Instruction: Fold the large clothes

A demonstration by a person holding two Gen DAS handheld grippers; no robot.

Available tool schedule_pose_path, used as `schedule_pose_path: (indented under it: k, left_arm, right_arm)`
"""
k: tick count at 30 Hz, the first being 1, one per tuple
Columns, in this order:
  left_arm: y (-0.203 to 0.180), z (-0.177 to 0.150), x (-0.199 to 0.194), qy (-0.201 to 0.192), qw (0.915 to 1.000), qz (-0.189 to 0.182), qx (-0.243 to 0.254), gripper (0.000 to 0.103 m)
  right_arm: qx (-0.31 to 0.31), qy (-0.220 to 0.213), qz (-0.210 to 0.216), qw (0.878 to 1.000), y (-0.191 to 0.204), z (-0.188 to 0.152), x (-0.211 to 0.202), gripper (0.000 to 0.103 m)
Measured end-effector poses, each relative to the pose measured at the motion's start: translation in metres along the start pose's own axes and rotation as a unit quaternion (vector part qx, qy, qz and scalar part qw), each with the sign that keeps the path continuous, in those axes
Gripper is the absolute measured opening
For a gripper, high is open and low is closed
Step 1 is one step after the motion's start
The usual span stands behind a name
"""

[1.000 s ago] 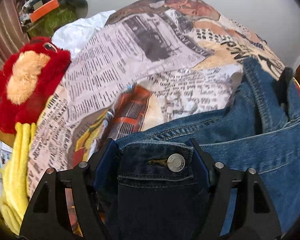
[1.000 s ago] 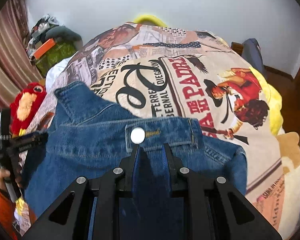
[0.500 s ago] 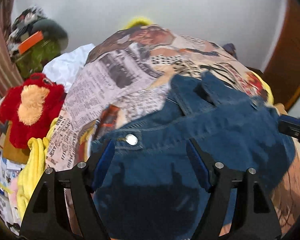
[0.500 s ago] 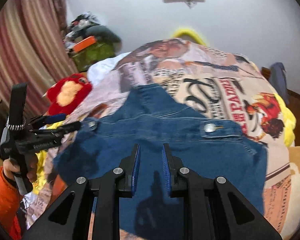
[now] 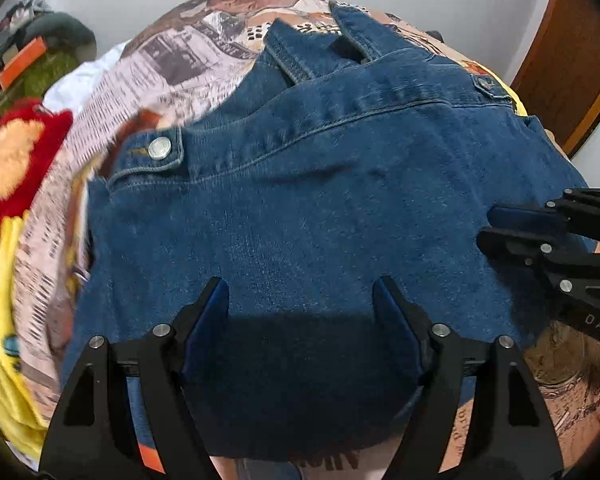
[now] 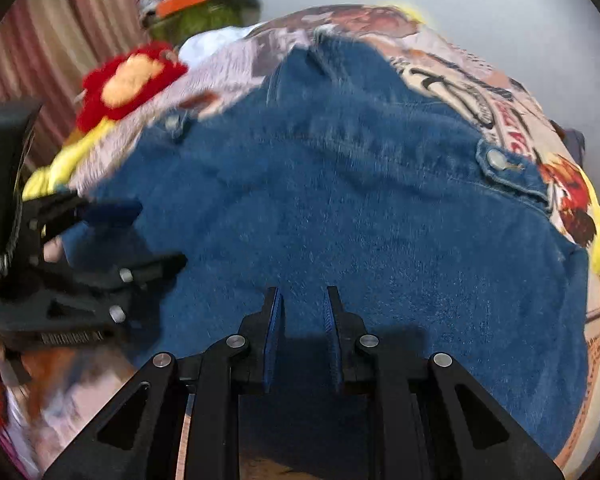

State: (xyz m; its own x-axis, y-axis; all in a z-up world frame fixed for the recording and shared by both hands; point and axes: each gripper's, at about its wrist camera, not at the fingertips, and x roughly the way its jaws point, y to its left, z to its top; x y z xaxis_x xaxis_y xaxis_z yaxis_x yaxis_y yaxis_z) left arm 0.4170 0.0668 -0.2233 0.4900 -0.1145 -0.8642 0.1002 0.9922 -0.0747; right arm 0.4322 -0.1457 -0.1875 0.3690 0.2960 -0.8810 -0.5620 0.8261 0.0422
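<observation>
Denim jacket [image 5: 320,208] lies spread flat on the printed bedspread [image 5: 172,68], collar [image 5: 312,52] toward the far wall, hem toward the near edge; one metal cuff button [image 5: 159,148] sits at its far left, a second button [image 6: 494,159] at its far right.

Left gripper [image 5: 300,300]: jaws spread wide, having just been opening; denim shows between the blue pads [image 5: 208,320], yet neither pad presses on it; the fingers stand over the near middle of the jacket, and whether their tips touch the cloth cannot be told.

Right gripper [image 6: 300,304]: jaws drawn nearly together, a narrow gap left between the pads [image 6: 274,332]; no fold of cloth is pinched in that gap; jacket fabric shows beneath and beyond the tips. In the left wrist view this gripper enters from the right, its fingertips over the jacket's right portion.

Edges: the jacket's left edge runs just beside the newsprint pattern of the bedspread; the right edge falls near the bedspread's right side, where a yellow border [image 6: 598,220] shows; the near hem lies below both grippers.

Open room: bare bedspread lies far of the collar and to the right of the jacket. To the left, a red plush toy [image 5: 16,160] and yellow cloth [image 5: 0,320] crowd the bed's edge; a striped curtain [image 6: 40,52] hangs behind them; a brown wooden door [image 5: 564,64] stands at far right.
</observation>
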Motion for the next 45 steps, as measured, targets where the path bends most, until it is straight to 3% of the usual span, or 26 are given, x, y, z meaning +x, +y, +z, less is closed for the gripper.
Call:
schedule_pose_path:
  k: [3,5,9,11,14,18,21,27,30,33,36,40,45]
  left_arm:
    - [0.002,-0.007,-0.005,-0.016,0.9995,0.023,0.015,0.083]
    - [0.005,-0.016,-0.008,-0.025,0.9988,0.038,0.018,0.086]
    - [0.018,-0.033,-0.015,-0.024,0.9993,0.028,-0.002,0.087]
    - [0.025,-0.037,-0.019,-0.023,0.9985,0.048,-0.01,0.086]
    - [0.045,-0.047,-0.025,-0.02,0.9967,0.075,-0.025,0.086]
    - [0.073,-0.061,-0.034,-0.017,0.9957,0.059,-0.07,0.087]
    - [0.082,-0.066,-0.044,-0.024,0.9952,0.042,-0.085,0.087]
    - [0.102,-0.073,-0.053,-0.024,0.9889,0.082,-0.122,0.087]
    - [0.117,-0.084,-0.06,-0.02,0.9855,0.082,-0.147,0.087]
    - [0.126,-0.093,-0.069,-0.022,0.9813,0.12,-0.149,0.087]
    - [0.135,-0.101,-0.073,-0.016,0.9779,0.118,-0.172,0.087]
    - [0.138,-0.108,-0.083,-0.027,0.974,0.113,-0.194,0.087]
    - [0.12,-0.105,-0.089,-0.034,0.9765,0.094,-0.191,0.087]
  right_arm:
    - [-0.04,-0.015,0.001,0.999,-0.004,-0.011,-0.003,0.017]
    - [-0.04,-0.021,0.0,0.999,-0.008,-0.018,-0.006,0.017]
    - [-0.041,-0.029,-0.009,0.999,-0.012,-0.028,-0.012,0.017]
    - [-0.039,-0.029,-0.011,0.999,-0.013,-0.028,-0.014,0.017]
    - [-0.044,-0.027,-0.066,0.996,-0.019,-0.033,-0.022,0.017]
    - [-0.019,-0.029,-0.082,0.996,-0.043,-0.044,-0.034,0.017]
    - [0.021,-0.03,-0.047,0.998,-0.07,-0.054,-0.047,0.017]
    - [0.045,-0.027,-0.133,0.99,-0.098,-0.076,-0.066,0.017]
    - [0.081,-0.015,-0.147,0.986,-0.124,-0.095,-0.075,0.017]
    - [0.105,-0.015,-0.168,0.98,-0.14,-0.112,-0.084,0.017]
    - [0.129,0.017,-0.211,0.969,-0.157,-0.126,-0.086,0.017]
    - [0.163,0.024,-0.19,0.968,-0.167,-0.141,-0.092,0.017]
    - [0.158,-0.021,-0.173,0.972,-0.15,-0.128,-0.114,0.017]
